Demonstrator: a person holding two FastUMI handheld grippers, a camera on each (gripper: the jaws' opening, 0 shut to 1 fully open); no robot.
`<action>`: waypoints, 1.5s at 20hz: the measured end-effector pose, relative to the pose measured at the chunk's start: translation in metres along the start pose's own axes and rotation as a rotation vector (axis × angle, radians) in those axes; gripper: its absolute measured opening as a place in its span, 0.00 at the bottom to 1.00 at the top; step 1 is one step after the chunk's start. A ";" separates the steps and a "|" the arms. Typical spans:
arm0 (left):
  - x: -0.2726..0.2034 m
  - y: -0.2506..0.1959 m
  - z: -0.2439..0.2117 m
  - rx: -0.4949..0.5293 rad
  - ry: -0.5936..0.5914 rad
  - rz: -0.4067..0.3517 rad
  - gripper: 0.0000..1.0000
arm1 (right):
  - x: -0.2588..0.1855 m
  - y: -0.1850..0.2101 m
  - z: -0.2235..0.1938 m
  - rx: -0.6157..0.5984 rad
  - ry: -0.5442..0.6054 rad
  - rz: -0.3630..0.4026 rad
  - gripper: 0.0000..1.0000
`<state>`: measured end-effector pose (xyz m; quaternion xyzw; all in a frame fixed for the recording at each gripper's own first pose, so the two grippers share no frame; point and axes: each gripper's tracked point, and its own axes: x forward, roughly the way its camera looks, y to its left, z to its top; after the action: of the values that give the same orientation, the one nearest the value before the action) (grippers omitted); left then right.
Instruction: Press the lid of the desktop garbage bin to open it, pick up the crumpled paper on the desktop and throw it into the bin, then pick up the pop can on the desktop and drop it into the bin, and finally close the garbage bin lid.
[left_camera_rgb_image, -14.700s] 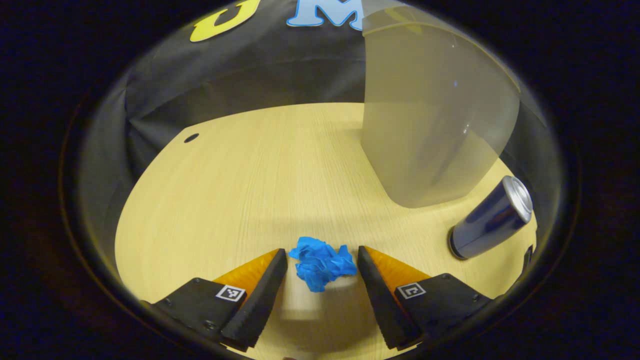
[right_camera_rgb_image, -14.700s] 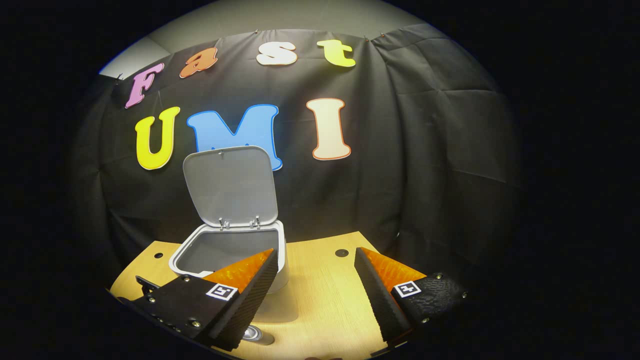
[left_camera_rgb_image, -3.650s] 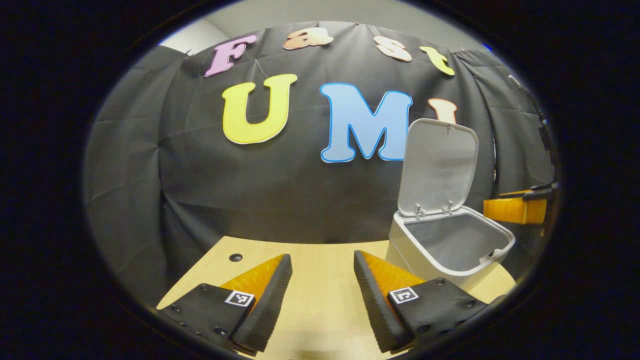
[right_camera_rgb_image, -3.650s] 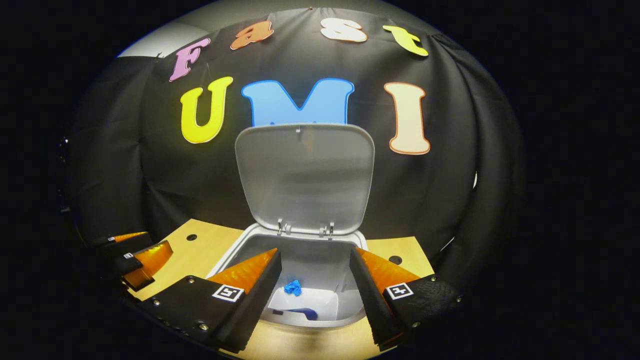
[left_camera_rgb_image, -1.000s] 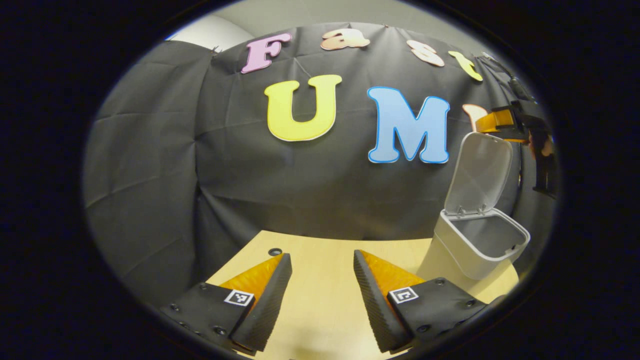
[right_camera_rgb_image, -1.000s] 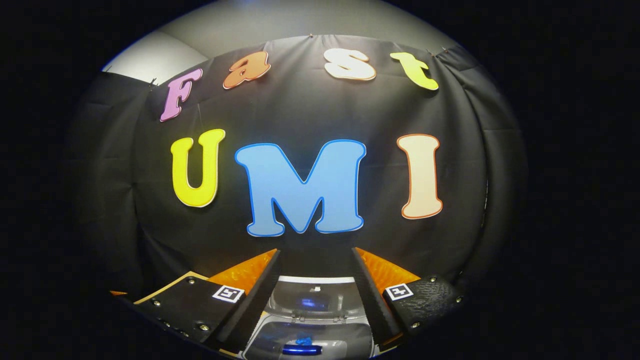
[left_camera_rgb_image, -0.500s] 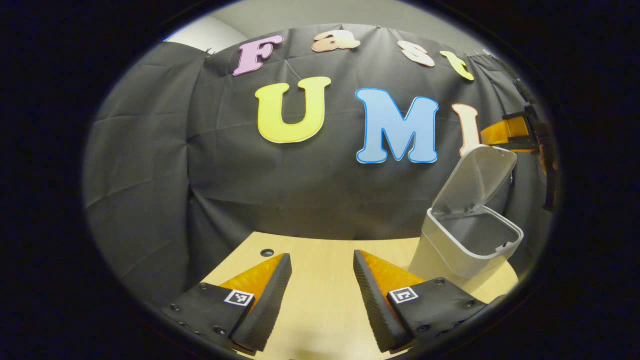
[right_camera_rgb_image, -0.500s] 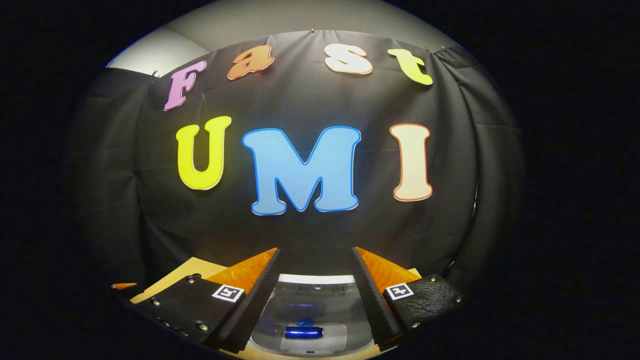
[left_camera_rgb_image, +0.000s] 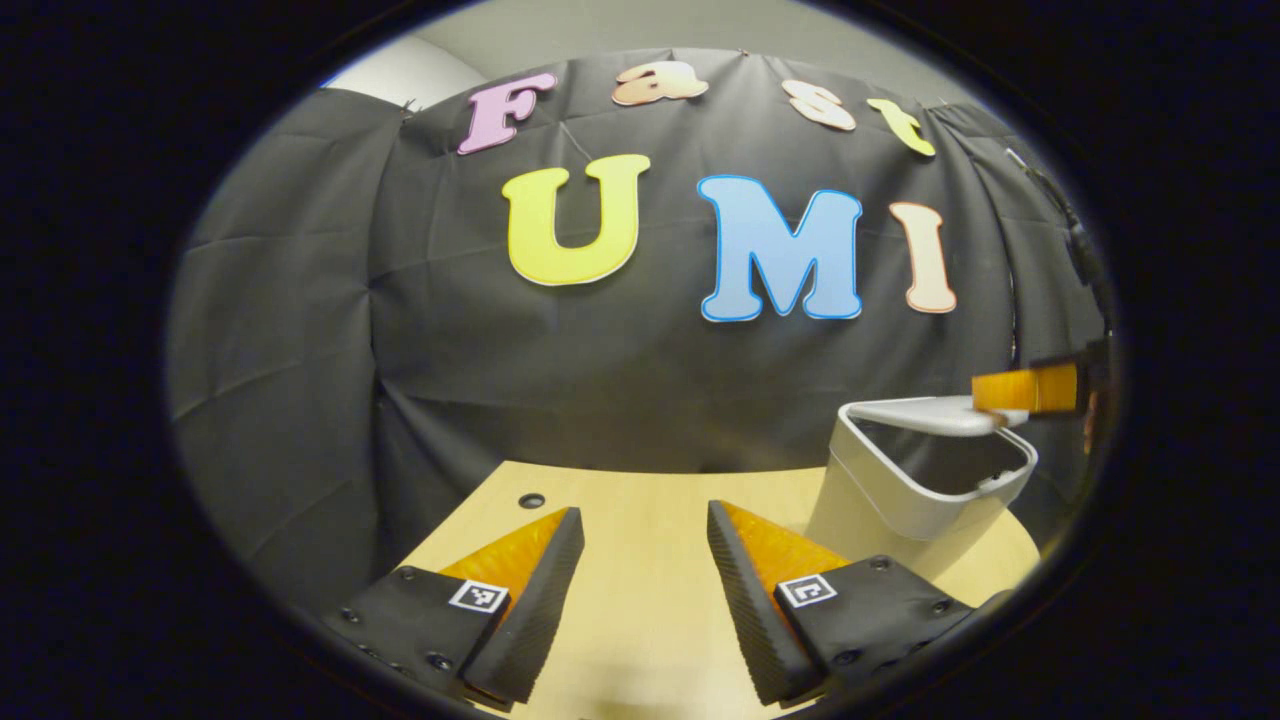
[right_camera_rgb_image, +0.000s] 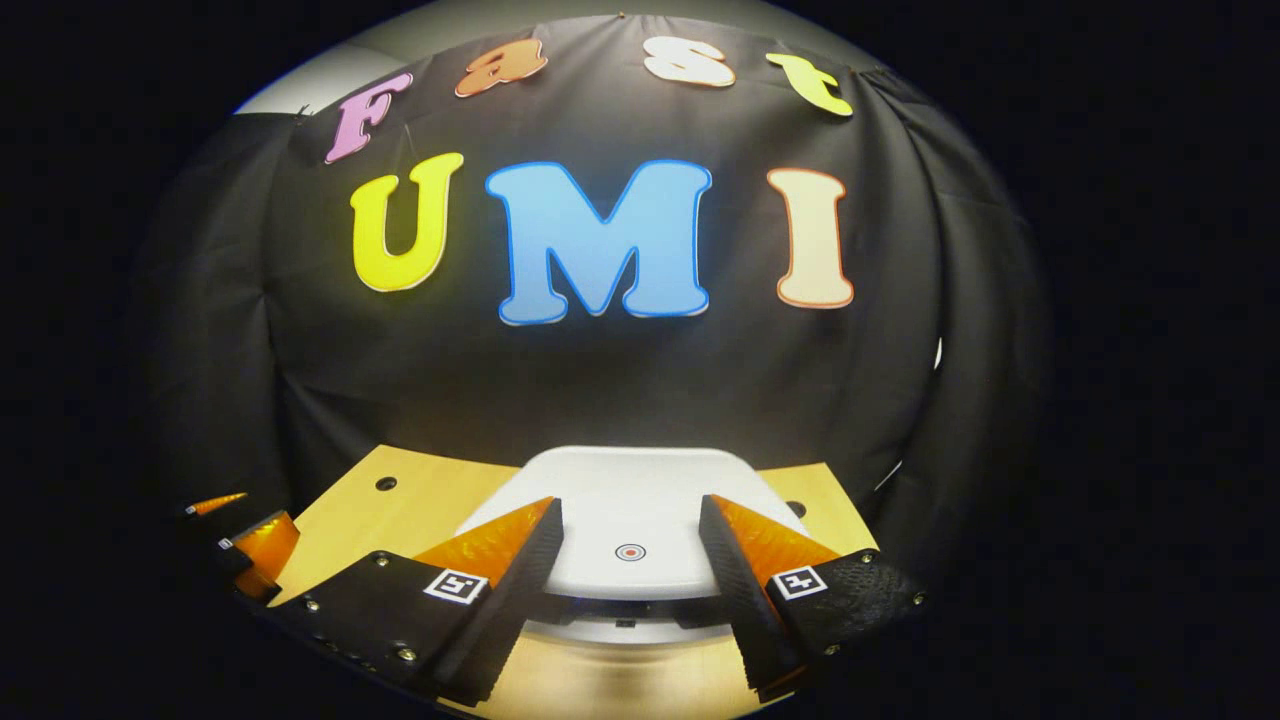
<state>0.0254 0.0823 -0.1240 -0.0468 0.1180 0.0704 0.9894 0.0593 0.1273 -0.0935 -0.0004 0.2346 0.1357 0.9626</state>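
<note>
The white desktop bin (left_camera_rgb_image: 905, 500) stands at the right of the table. Its lid (left_camera_rgb_image: 925, 413) lies nearly flat, with a dark gap left at the front rim. My right gripper (left_camera_rgb_image: 1025, 390) rests on the lid's front edge. In the right gripper view, the right gripper (right_camera_rgb_image: 630, 505) is open just over the lid (right_camera_rgb_image: 630, 480), its fingers either side of a small red dot (right_camera_rgb_image: 630, 551). My left gripper (left_camera_rgb_image: 643, 515) is open over bare table, left of the bin, holding nothing. The crumpled paper and the can are hidden inside the bin.
The wooden table (left_camera_rgb_image: 620, 500) has a small round hole (left_camera_rgb_image: 531, 500) near its back edge, and holes (right_camera_rgb_image: 385, 483) on both sides of the bin. The black cloth wall stands close behind. My left gripper (right_camera_rgb_image: 240, 545) sits low at the far left.
The lid has swung down from upright to nearly shut, with the right gripper coming down on it. The left gripper has barely moved.
</note>
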 end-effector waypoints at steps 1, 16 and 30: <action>-0.001 0.000 -0.001 -0.001 0.001 0.001 0.85 | 0.000 0.000 -0.008 -0.002 0.014 -0.001 0.88; -0.013 -0.005 -0.014 0.001 0.024 -0.010 0.85 | 0.001 0.000 -0.036 -0.028 -0.054 0.000 0.88; -0.016 -0.011 -0.017 0.004 0.025 -0.019 0.85 | 0.002 -0.001 -0.041 0.009 -0.122 0.003 0.89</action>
<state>0.0083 0.0679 -0.1354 -0.0466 0.1298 0.0601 0.9886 0.0428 0.1239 -0.1309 0.0125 0.1762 0.1359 0.9749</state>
